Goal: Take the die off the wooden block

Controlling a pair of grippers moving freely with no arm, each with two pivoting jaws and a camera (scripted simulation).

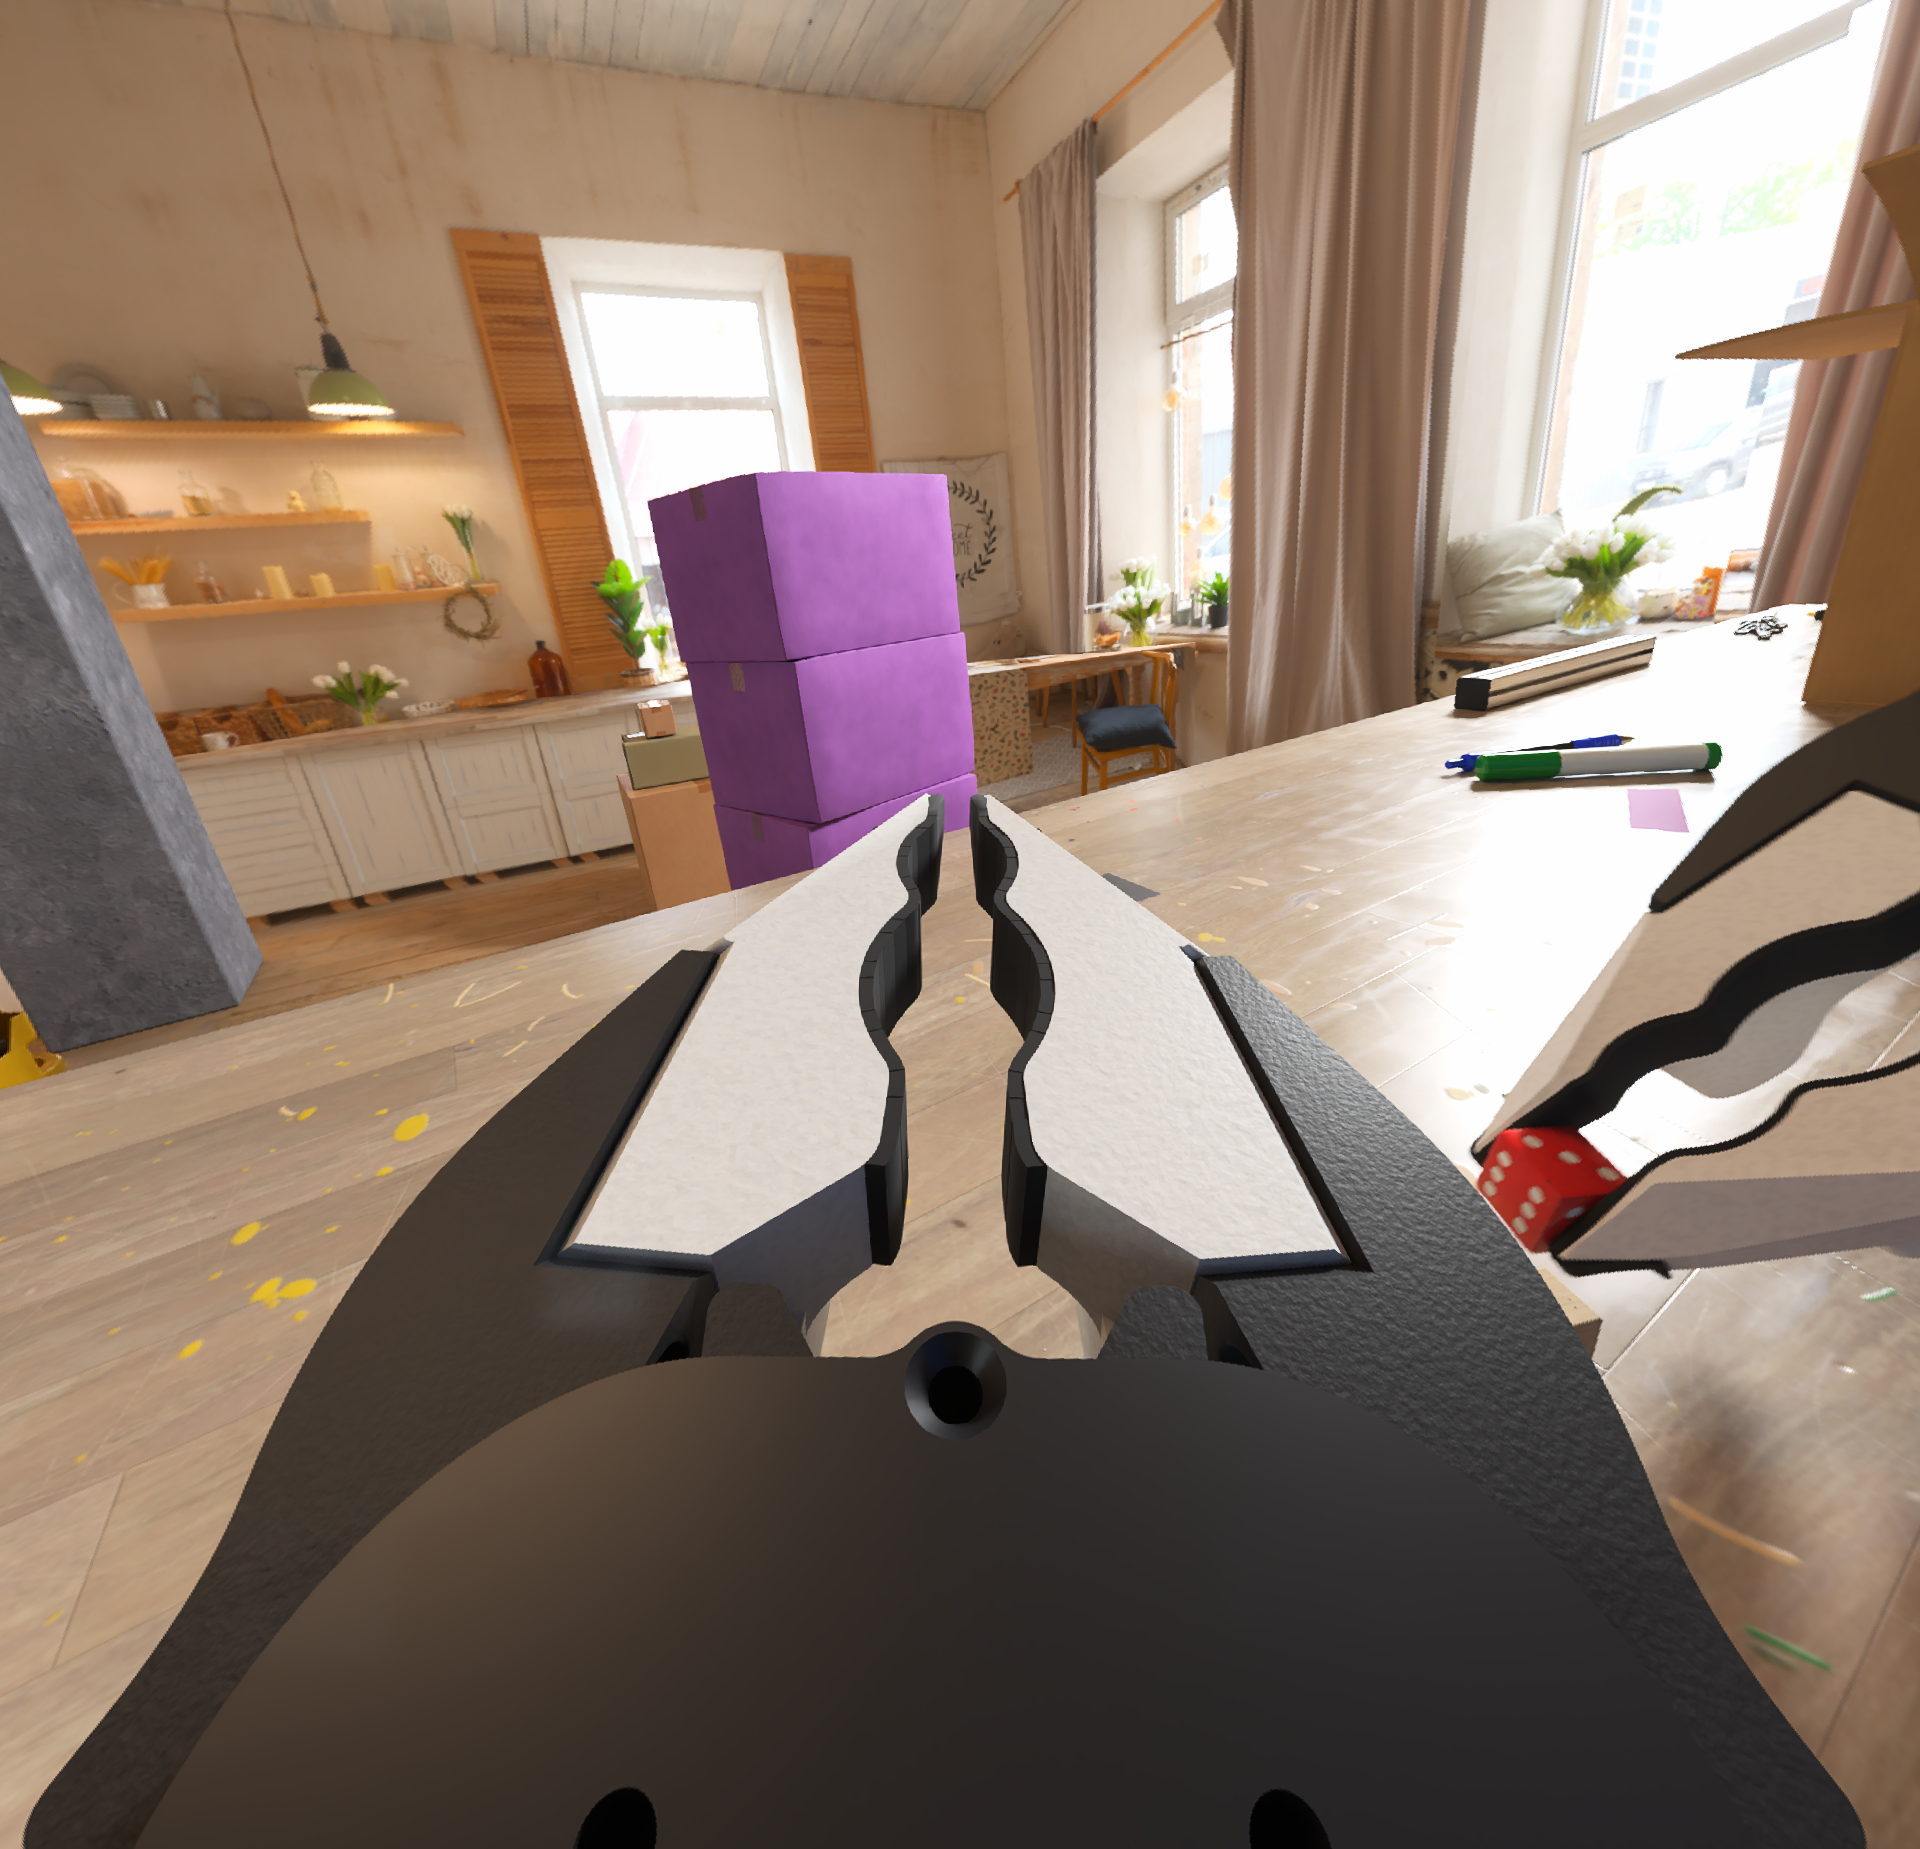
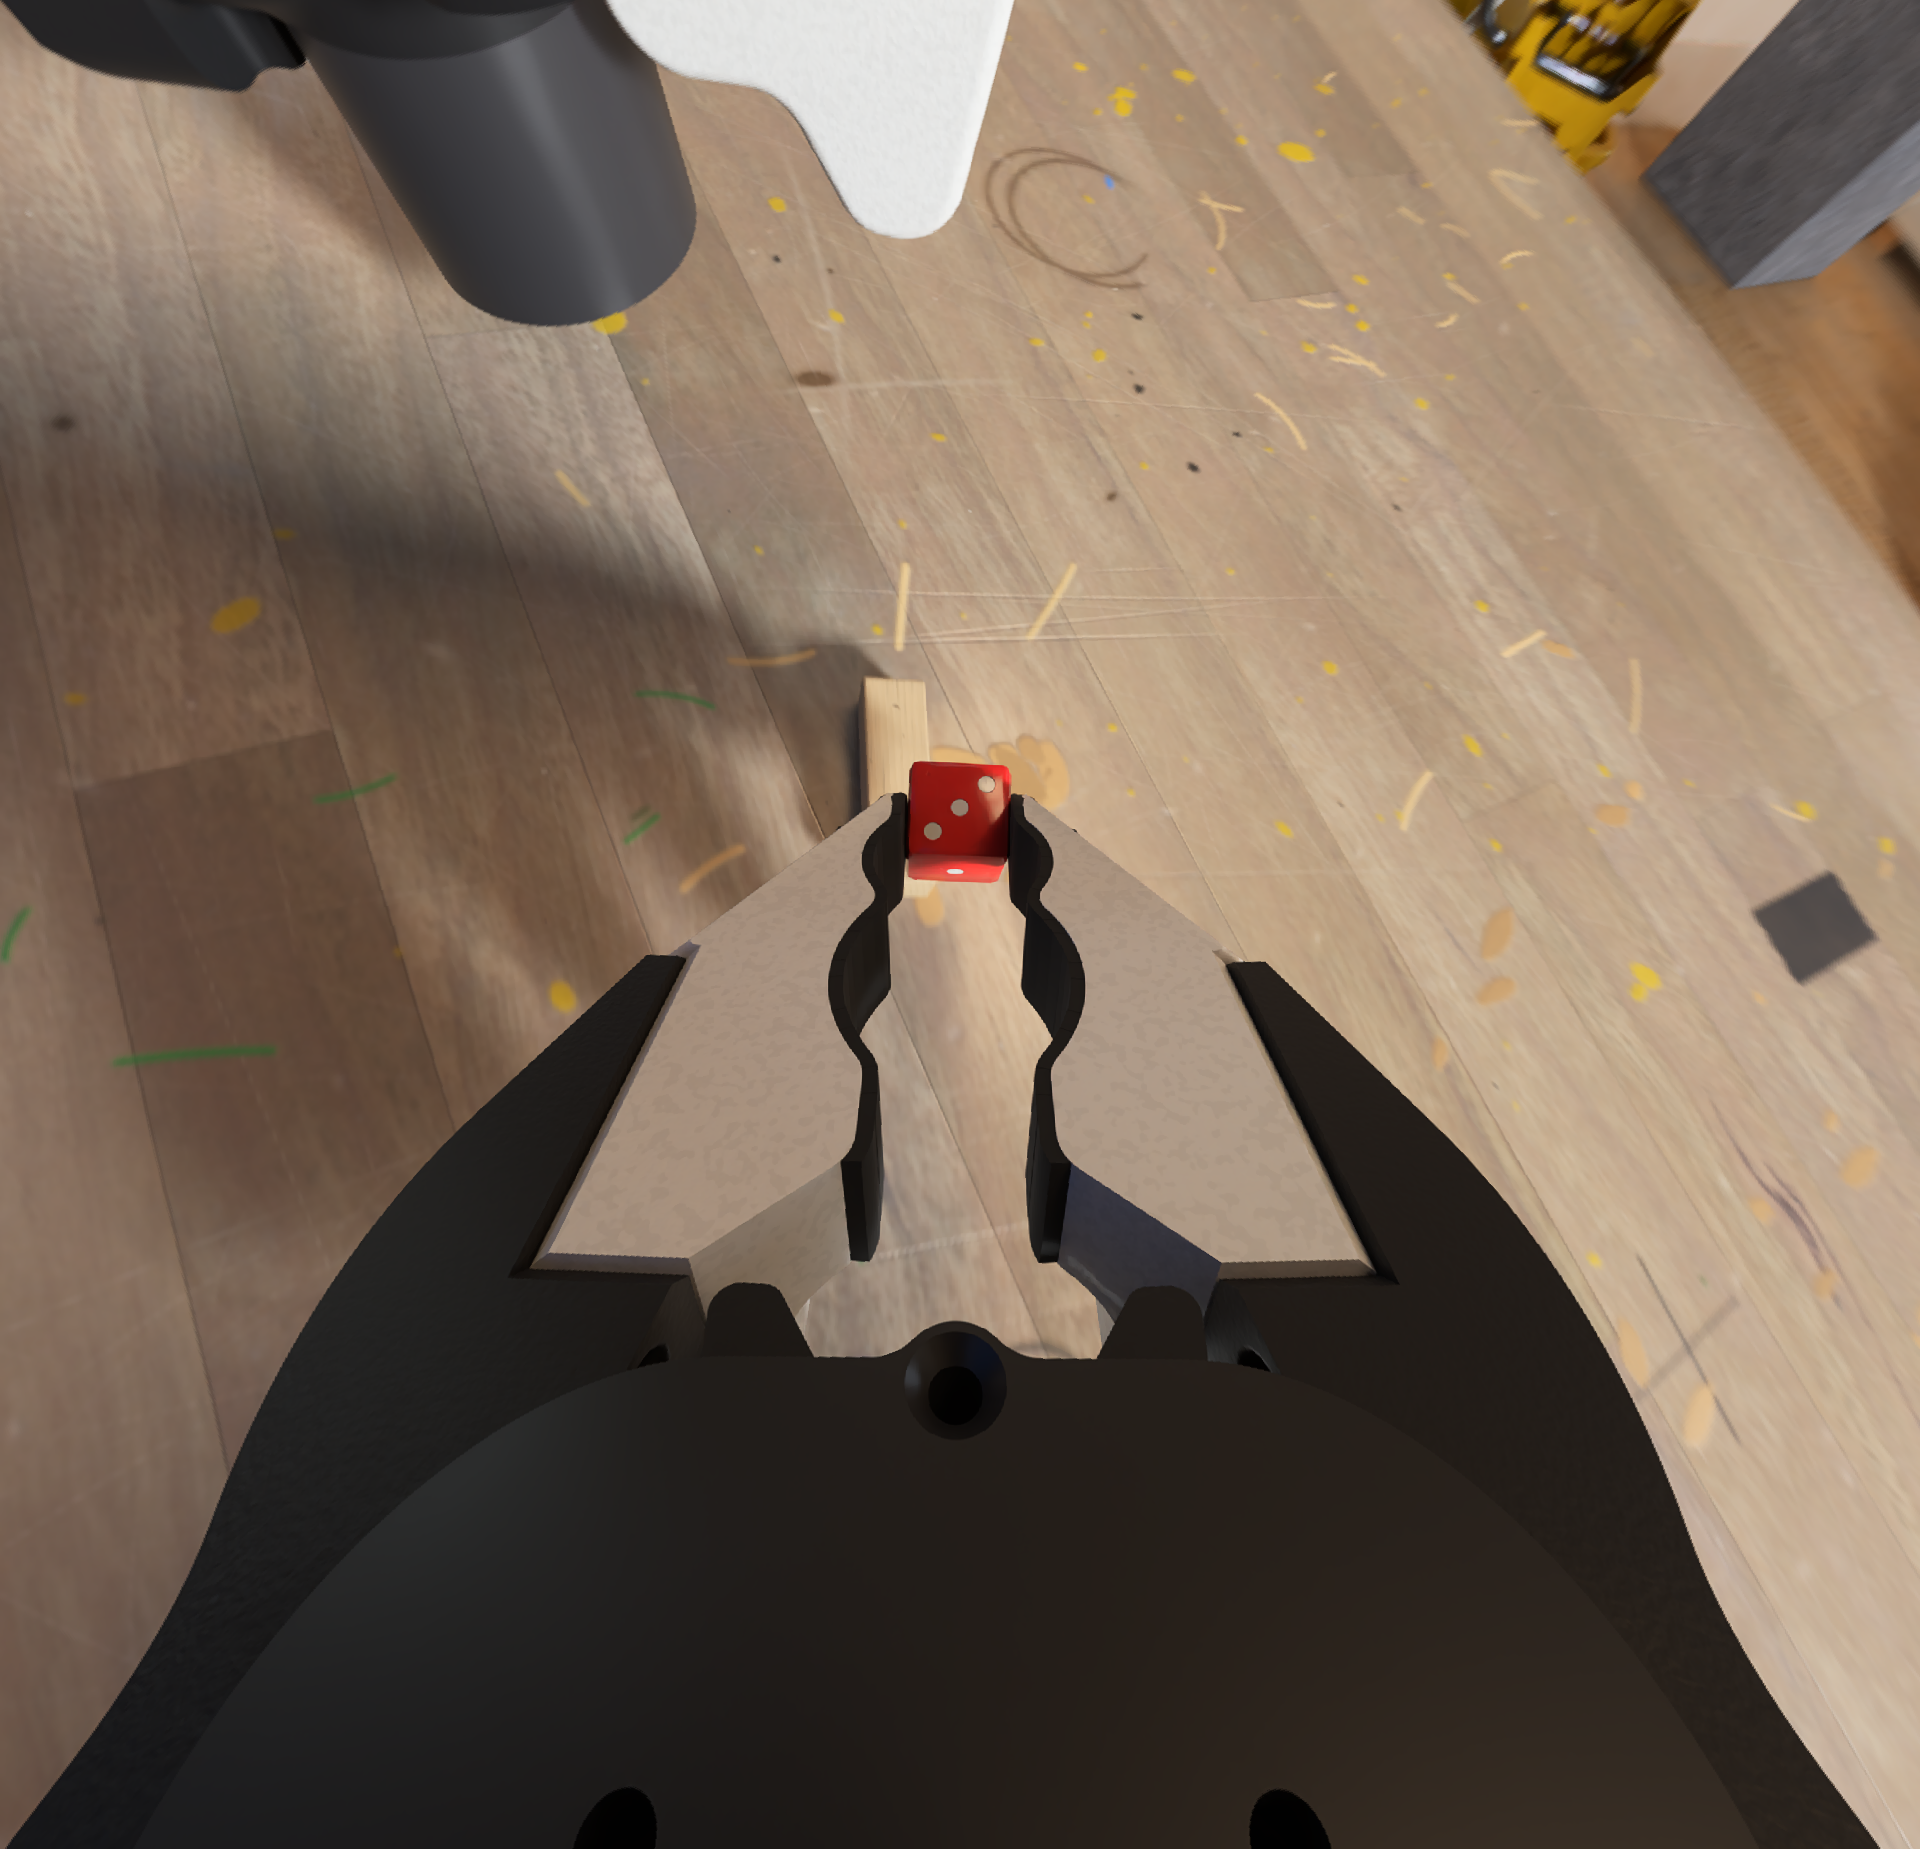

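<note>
With the right hand-held gripper (image 2: 958, 823) pointed down at the desk (image 2: 416, 864), you've got its fingertips pressed on opposite faces of the red die (image 2: 958, 812) — clamped on it, as far as the wrist view shows. Die sits right over the wooden block (image 2: 894, 729), a pale strip lying flat on the desk just beyond and under the tips. Can't tell whether the die is resting on the block or already clear of it; the fingers hide the underside. Gripping by the side faces makes sense: it leaves the bottom free, so a straight lift shouldn't drag the block along.

Your left hand-held gripper (image 1: 957, 812) holds nothing, fingers nearly together with a thin gap at the tips. It's aimed level over the desk toward the far edge, off to the side of the die, likely parked to stay out of the way.

Farther out toward the far right corner: a green-capped marker (image 1: 1595, 762), a blue pen (image 1: 1538, 750), a small purple sheet (image 1: 1657, 810), then a long black bar (image 1: 1553, 669) near the edge. Past the far edge, stacked purple boxes (image 1: 821, 646).

My call: next is a vertical lift, then set down on bare desk.
</note>
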